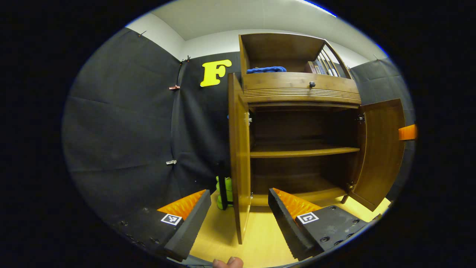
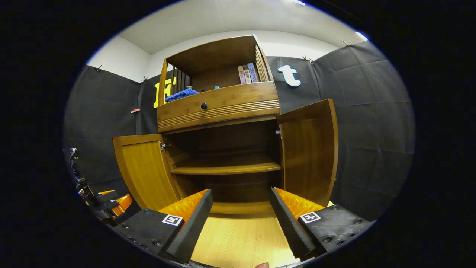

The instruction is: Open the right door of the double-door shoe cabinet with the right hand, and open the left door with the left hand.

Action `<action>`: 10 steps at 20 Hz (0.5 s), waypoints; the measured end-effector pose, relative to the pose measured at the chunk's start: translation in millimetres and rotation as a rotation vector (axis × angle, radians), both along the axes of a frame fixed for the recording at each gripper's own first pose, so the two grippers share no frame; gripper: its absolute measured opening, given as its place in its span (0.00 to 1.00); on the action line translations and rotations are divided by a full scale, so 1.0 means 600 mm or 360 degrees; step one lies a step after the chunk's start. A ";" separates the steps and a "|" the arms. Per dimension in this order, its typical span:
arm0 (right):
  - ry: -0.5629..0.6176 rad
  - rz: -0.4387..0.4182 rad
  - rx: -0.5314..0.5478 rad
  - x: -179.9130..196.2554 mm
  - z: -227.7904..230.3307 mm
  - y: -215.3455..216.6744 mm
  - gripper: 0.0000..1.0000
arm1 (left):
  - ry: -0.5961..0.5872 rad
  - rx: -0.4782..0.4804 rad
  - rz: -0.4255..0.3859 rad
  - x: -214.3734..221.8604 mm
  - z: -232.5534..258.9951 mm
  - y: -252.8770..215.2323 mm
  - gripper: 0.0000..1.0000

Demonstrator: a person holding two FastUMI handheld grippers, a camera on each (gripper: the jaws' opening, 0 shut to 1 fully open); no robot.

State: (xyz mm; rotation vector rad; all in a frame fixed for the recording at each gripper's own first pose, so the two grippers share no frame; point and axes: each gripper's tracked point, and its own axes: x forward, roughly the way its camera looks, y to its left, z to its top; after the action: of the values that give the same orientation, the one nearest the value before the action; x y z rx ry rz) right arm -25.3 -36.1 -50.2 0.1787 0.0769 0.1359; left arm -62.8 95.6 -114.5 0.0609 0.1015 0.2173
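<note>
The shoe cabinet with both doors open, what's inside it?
Inside the shoe cabinet there is one bare shelf and a bare bottom board; no shoes. The dark back corners cannot be made out.

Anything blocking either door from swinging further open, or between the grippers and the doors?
Nothing visible. Left door and right door both stand open; left gripper straddles the left door's edge, jaws open, and right gripper faces the open cabinet. A green object sits behind the left door.

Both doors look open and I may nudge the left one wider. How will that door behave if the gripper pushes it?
The left door is a rigid wooden panel, so it should swing on its hinges rather than flex. Already wide open, it probably has little travel left. The left gripper straddles its edge, jaws open, so a sideways push seems likely to work.
</note>
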 end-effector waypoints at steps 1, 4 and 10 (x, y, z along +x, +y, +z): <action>-0.0001 0.0008 -0.0005 0.004 0.000 -0.004 0.98 | -0.0008 0.0004 -0.0012 0.004 0.005 -0.015 0.96; -0.0007 0.0032 -0.0015 0.016 0.000 -0.014 0.98 | -0.0039 -0.0006 -0.0062 0.017 0.023 -0.063 0.97; -0.0026 0.0022 -0.0026 0.042 -0.001 -0.046 0.98 | -0.0071 -0.0014 -0.0161 0.063 0.048 -0.154 0.96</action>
State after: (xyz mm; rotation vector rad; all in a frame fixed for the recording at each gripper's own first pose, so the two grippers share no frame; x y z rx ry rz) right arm -0.1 -63.5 -50.9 0.1611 0.0630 0.1504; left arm -25.2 3.3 -85.6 0.0523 0.0545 0.1174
